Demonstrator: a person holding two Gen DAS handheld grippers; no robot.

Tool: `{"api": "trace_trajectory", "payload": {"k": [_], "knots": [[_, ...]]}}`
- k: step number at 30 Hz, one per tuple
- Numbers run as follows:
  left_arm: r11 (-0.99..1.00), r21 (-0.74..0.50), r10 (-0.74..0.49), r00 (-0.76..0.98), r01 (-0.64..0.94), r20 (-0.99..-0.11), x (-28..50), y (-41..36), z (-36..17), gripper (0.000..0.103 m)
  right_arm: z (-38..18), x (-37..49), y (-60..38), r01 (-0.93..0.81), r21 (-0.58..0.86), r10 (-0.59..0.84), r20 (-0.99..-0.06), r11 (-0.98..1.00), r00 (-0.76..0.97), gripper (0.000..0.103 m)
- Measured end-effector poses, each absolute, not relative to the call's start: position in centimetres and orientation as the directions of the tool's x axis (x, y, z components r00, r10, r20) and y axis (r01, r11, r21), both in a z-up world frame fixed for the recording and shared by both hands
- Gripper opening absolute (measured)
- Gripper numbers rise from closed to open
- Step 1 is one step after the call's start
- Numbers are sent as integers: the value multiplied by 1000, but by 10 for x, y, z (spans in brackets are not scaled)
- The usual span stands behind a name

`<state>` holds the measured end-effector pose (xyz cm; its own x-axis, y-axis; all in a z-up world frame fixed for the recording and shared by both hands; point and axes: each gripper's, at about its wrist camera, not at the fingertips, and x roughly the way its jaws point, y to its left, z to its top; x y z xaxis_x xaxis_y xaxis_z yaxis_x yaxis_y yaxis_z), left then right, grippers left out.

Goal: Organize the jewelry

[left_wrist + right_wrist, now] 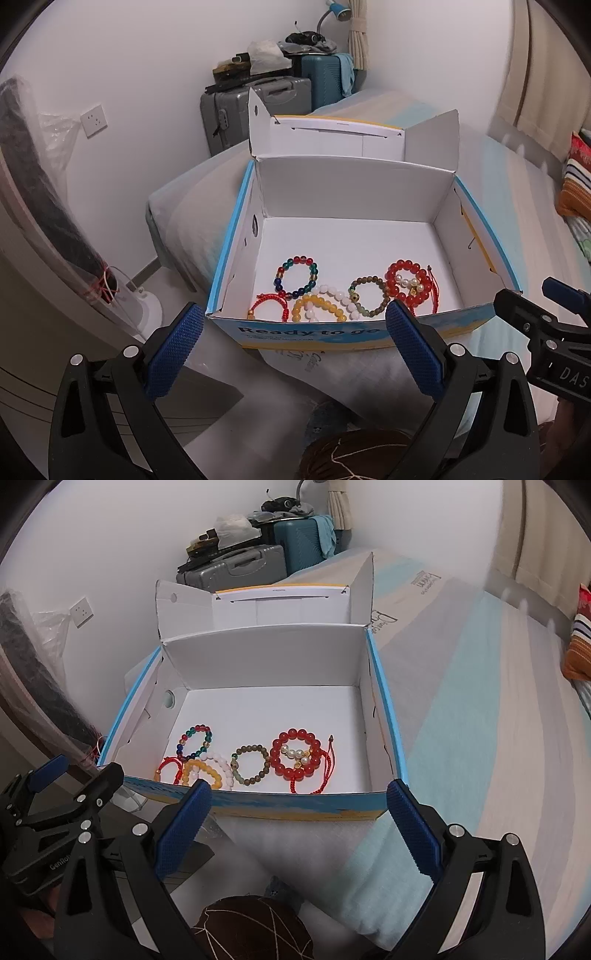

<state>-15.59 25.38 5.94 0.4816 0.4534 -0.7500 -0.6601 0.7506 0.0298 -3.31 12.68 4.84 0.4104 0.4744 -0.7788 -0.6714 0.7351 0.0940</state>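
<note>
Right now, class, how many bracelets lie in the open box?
7, near the front wall: multicolour bead, red cord, yellow bead, white bead, olive bead, big red bead, pearl one lying on it. Others may hide underneath.

Box [369,332] front wall hides the near edges of the red cord bracelet [267,304] and yellow bead bracelet [317,308]. Left gripper's fingers [413,343] cover the end of the box's printed lettering. Right gripper [554,332] is cut off at the frame's right edge. Striped cushion [580,642] is cropped; items piled on the suitcases [236,565] are too small to identify.
</note>
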Motion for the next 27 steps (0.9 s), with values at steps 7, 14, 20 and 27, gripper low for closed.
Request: {"api": "trace_trajectory", "payload": {"k": [7, 14, 20, 27], "knots": [[749, 7, 429, 477, -663, -767, -154, 258, 56, 97, 44, -30, 125, -663, 103, 466, -790, 741, 399, 92], [749, 7, 425, 473, -663, -771, -154, 258, 53, 97, 43, -29, 126, -663, 103, 467, -789, 742, 400, 92], [758, 23, 436, 480, -652, -761, -152, 253, 54, 97, 43, -29, 126, -663, 106, 470, -787, 741, 400, 92], [767, 34, 442, 490, -641, -751, -147, 248, 57, 97, 43, -29, 123, -665, 112, 477, -783, 739, 399, 92]]}}
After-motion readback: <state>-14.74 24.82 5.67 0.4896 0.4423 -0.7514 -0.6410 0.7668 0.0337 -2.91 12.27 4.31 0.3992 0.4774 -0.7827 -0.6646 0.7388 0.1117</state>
